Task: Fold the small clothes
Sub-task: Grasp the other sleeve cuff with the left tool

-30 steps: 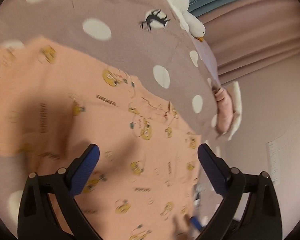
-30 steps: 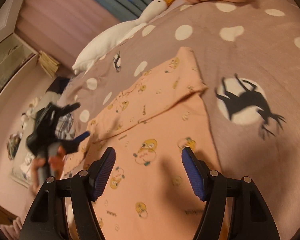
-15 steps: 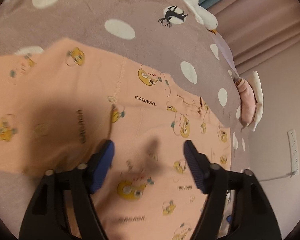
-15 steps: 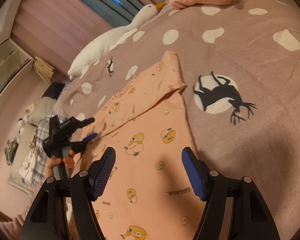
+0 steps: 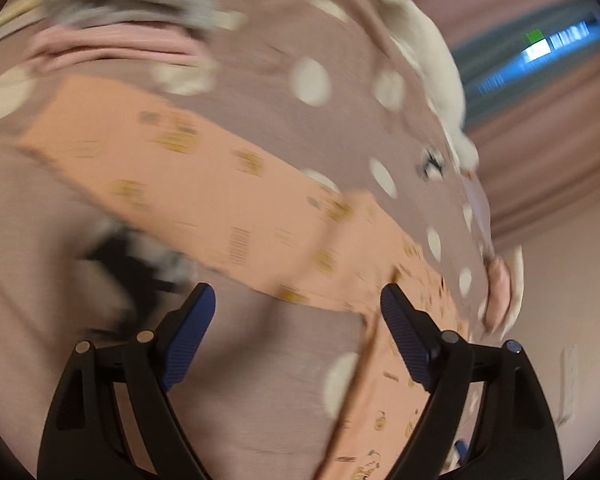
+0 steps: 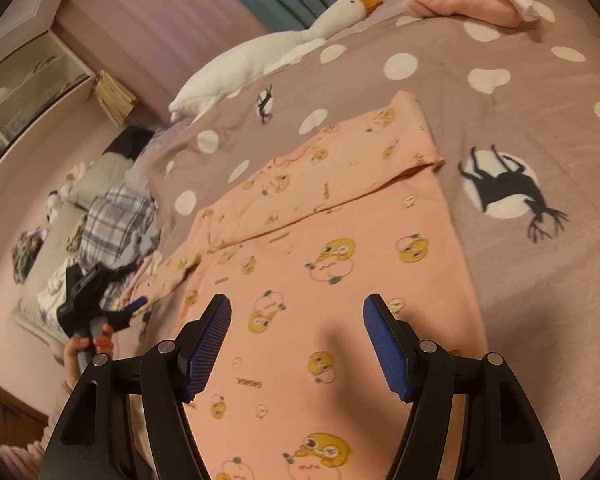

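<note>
A peach garment with yellow cartoon prints (image 6: 340, 248) lies flat on the bed, one sleeve folded across its top. My right gripper (image 6: 296, 340) is open and empty just above its lower middle. In the blurred left wrist view the garment's long sleeve (image 5: 204, 196) stretches across the bedspread. My left gripper (image 5: 296, 328) is open and empty, over bare bedspread just below that sleeve. It also shows in the right wrist view (image 6: 100, 304), held in a hand off the garment's left side.
The mauve bedspread with white dots (image 6: 520, 280) carries a white goose plush (image 6: 268, 56), a folded pink and white pile (image 6: 468, 0) at the back, and a plaid cloth heap (image 6: 112, 224) at the left. Curtains (image 6: 160, 12) and a shelf stand behind.
My left gripper has swung away from the garment's body toward the sleeve, its view now blurred. My right gripper has drifted slightly over the garment. Both stayed open.
</note>
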`<state>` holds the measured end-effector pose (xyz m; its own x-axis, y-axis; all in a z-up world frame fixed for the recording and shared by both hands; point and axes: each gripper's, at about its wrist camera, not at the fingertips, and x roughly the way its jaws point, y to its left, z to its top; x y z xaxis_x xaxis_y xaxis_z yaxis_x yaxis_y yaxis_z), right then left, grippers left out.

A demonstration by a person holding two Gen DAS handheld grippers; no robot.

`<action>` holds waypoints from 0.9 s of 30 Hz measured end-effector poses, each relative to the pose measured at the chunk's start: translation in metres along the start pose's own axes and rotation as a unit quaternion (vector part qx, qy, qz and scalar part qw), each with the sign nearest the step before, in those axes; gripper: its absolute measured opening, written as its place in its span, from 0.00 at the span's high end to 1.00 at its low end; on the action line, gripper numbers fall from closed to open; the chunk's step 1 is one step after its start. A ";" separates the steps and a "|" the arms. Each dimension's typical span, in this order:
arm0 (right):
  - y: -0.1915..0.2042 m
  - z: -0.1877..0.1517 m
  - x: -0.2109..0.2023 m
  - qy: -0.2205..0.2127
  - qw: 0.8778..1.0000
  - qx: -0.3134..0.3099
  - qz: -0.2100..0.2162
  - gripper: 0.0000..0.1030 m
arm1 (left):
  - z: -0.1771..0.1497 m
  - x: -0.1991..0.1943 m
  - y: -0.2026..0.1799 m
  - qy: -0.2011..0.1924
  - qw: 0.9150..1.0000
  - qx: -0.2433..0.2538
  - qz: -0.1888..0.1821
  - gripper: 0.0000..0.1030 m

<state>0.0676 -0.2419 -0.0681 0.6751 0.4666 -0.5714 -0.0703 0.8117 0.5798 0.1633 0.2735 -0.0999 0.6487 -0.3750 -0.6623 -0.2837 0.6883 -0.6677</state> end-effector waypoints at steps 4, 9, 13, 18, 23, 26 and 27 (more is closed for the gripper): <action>0.011 -0.003 0.004 0.007 1.000 -0.012 -0.002 0.33 | 0.013 -0.018 0.044 -0.030 0.998 -0.062 -0.003 0.18; 0.022 -0.005 0.011 0.018 0.999 -0.030 -0.013 0.33 | 0.033 -0.020 0.078 -0.057 0.991 -0.122 -0.020 0.18; 0.028 -0.003 0.017 0.027 0.998 -0.045 -0.026 0.33 | 0.046 -0.014 0.095 -0.071 0.985 -0.157 -0.028 0.18; 0.032 0.001 0.024 0.035 0.998 -0.047 -0.028 0.33 | 0.065 -0.013 0.099 -0.094 0.981 -0.166 -0.017 0.20; 0.032 0.002 0.029 0.040 0.998 -0.044 -0.030 0.33 | 0.074 -0.013 0.101 -0.106 0.976 -0.184 0.040 0.73; 0.033 0.002 0.032 0.043 0.998 -0.044 -0.027 0.33 | 0.073 -0.014 0.099 -0.103 0.975 -0.180 0.075 0.88; 0.033 0.001 0.032 0.044 0.998 -0.044 -0.026 0.33 | 0.072 -0.017 0.091 -0.107 0.977 -0.161 0.090 0.90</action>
<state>0.0879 -0.2006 -0.0663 0.6127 0.4483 -0.6509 -0.1040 0.8621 0.4960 0.1777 0.3874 -0.1251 0.6909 -0.1048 -0.7153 -0.5918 0.4863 -0.6429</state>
